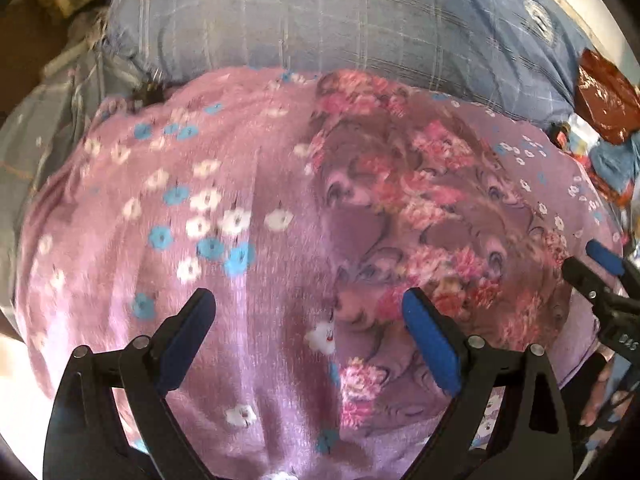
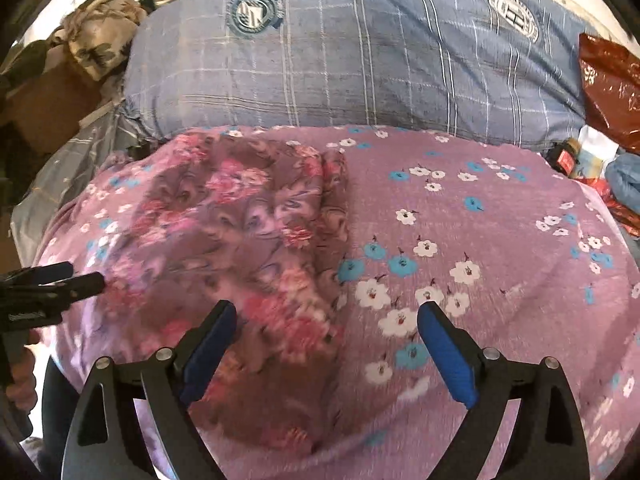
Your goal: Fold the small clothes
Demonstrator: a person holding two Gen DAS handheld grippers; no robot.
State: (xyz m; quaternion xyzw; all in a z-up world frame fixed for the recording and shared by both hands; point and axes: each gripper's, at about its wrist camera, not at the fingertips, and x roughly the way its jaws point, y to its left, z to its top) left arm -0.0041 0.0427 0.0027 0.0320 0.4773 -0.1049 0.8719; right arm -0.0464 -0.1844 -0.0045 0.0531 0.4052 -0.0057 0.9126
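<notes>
- The left gripper (image 1: 308,316) hangs above the bed with its jaws spread wide, and nothing is between the blue pads (image 1: 430,344).
- The right gripper (image 2: 326,326) is also spread wide and holds nothing; it hovers over the near edge of the cloth.
- The task's thing is a small garment (image 2: 240,240) with a dark mauve ground and pink and red flowers. It lies in a folded, slightly puffy heap on the purple bedsheet (image 2: 480,240).
- In the left wrist view the same garment (image 1: 420,208) lies to the right of the middle, in front of the right finger of the left gripper.
- In the right wrist view the garment lies to the left of the middle, and its near part reaches under the left finger of the right gripper.
- The bedsheet (image 1: 160,240) has white and blue little flowers, and it covers most of both views.
- Behind the sheet lies a grey-blue checked pillow (image 2: 360,60) with round emblems; it touches the far edge of the sheet.
- At the right side, beside the pillow, there is a red-brown plastic bag (image 2: 608,88).
- In the left wrist view the right gripper (image 1: 596,264) shows at the right edge, near the garment's side.
- In the right wrist view the left gripper (image 2: 80,276) shows at the left edge, just beside the garment.
</notes>
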